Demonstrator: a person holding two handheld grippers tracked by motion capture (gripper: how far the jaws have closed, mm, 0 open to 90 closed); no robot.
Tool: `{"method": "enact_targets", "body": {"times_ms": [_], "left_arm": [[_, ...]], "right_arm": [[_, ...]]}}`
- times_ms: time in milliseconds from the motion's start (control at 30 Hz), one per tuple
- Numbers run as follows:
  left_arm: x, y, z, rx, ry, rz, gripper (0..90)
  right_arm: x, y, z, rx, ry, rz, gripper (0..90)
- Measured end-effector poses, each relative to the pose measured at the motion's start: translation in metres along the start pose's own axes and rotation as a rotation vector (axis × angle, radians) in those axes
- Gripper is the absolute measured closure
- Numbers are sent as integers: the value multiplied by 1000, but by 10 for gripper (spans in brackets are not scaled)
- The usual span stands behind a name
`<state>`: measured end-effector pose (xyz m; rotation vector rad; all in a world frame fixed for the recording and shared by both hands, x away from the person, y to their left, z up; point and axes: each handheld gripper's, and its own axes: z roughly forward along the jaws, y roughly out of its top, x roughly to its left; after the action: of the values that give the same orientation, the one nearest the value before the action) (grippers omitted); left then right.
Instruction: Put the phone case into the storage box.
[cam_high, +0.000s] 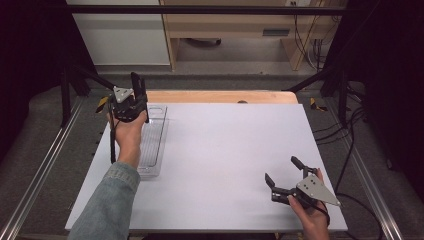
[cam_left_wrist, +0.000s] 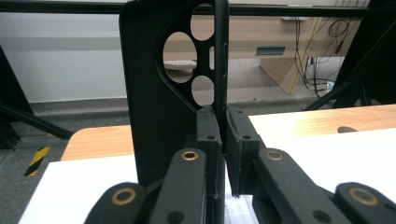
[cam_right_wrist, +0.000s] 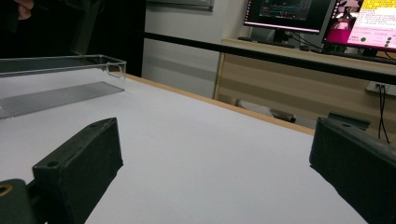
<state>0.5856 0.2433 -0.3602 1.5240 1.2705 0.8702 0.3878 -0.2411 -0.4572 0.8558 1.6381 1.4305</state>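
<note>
My left gripper (cam_high: 131, 106) is held up over the far end of a clear plastic tray (cam_high: 152, 145) at the left of the table. It is shut on a thin black plate with round holes (cam_high: 138, 86), which stands upright. In the left gripper view the black plate (cam_left_wrist: 154, 93) rises between the two pads, and my left gripper (cam_left_wrist: 223, 128) pinches its edge. My right gripper (cam_high: 282, 175) rests low near the front right corner of the white board, open with nothing between its jaws. In the right gripper view my right gripper (cam_right_wrist: 210, 158) faces the clear tray (cam_right_wrist: 56, 79) across the board.
A white board (cam_high: 225, 150) covers the wooden table (cam_high: 220, 96). Metal rails run along both sides, with cables on the floor at the right. Desks and lit monitors (cam_right_wrist: 289, 14) stand beyond the table's far edge.
</note>
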Motion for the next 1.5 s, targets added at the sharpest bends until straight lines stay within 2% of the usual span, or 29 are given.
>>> {"method": "enact_targets", "body": {"times_ms": [333,700,900,1500], "left_arm": [[-4,-9,16,20,-24,-7,846],[-3,-18,30,37,-20,-12,845],[-2,-22,32,41,-5,-13,846],[0,-28,34,51,-16,-42,845]], "right_arm": [[1,-1,1,8,5,-7,28],[1,-2,2,14,6,-14,28],[2,-2,2,16,8,-11,27],[3,-2,3,22,11,-12,27]]}}
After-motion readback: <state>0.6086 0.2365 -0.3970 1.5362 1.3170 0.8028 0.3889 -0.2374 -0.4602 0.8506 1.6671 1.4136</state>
